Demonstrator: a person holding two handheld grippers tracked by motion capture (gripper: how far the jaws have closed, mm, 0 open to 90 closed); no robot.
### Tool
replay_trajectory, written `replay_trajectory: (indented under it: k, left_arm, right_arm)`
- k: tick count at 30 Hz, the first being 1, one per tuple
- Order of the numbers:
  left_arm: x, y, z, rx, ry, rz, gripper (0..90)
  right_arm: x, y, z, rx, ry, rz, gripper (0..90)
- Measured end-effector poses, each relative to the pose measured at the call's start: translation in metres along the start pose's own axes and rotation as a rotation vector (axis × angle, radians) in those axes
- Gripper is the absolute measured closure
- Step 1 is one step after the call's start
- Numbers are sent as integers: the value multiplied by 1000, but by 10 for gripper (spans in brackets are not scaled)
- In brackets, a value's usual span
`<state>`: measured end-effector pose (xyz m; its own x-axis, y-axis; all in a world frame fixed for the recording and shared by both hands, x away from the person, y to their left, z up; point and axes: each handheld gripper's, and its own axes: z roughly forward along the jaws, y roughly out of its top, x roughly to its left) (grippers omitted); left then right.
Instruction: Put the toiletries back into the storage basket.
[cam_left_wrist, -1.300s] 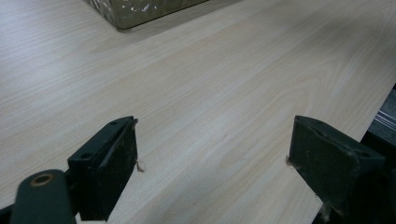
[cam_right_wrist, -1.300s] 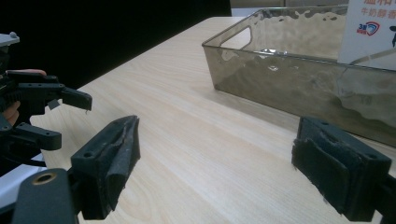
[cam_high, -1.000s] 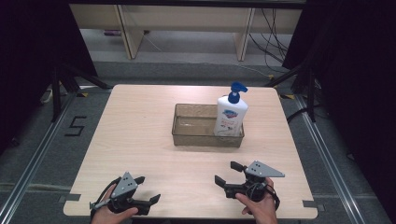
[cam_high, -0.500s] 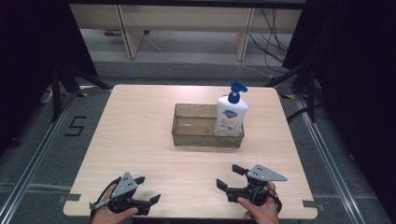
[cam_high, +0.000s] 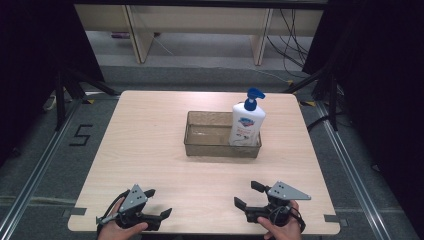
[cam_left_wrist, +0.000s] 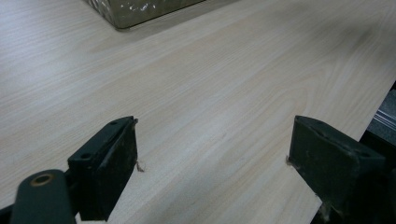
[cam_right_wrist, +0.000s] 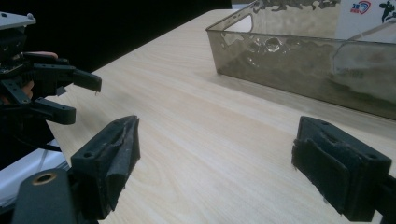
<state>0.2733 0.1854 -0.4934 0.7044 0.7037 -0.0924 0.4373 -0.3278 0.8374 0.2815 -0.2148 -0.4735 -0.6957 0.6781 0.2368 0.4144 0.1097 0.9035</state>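
Note:
A smoky clear plastic bin (cam_high: 220, 150) sits at the middle of the wooden table. A white soap bottle (cam_high: 246, 126) with a blue pump stands upright in its right end. My left gripper (cam_high: 159, 202) rests open near the front left edge, with nothing between its jaws. My right gripper (cam_high: 246, 194) rests open near the front right edge, also holding nothing. In the left gripper view the open left gripper (cam_left_wrist: 212, 154) spans bare wood, with the bin's corner (cam_left_wrist: 140, 9) far ahead. In the right gripper view the open right gripper (cam_right_wrist: 215, 158) faces the bin (cam_right_wrist: 289, 60) and the bottle's label (cam_right_wrist: 369, 14). The left gripper (cam_right_wrist: 84, 99) shows at the left.
The light wooden table (cam_high: 150, 140) has broad bare room on every side of the bin. Both hands sit at its near edge. Grey floor with a "5" mark (cam_high: 82, 135) lies to the left, and shelf legs and cables stand beyond the far edge.
My right gripper has slid slightly back toward the near edge. The left gripper, bin and bottle have stayed where they were.

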Motion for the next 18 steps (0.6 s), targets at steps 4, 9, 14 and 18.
replay_trajectory:
  k: [4,9,14,18]
  left_arm:
    - [-1,0,0,-2,3,-6,150]
    - [0,0,0,6,-1,4,150]
    - [-1,0,1,-7,-4,-9,150]
    - [-1,-1,2,6,-10,10,150]
  right_arm:
    - [1,-1,-4,16,2,3,154]
    - [0,-4,-8,34,-28,-10,154]
    - [1,-7,-10,39,-21,6,154]
    - [0,-8,-13,53,-27,-4,153]
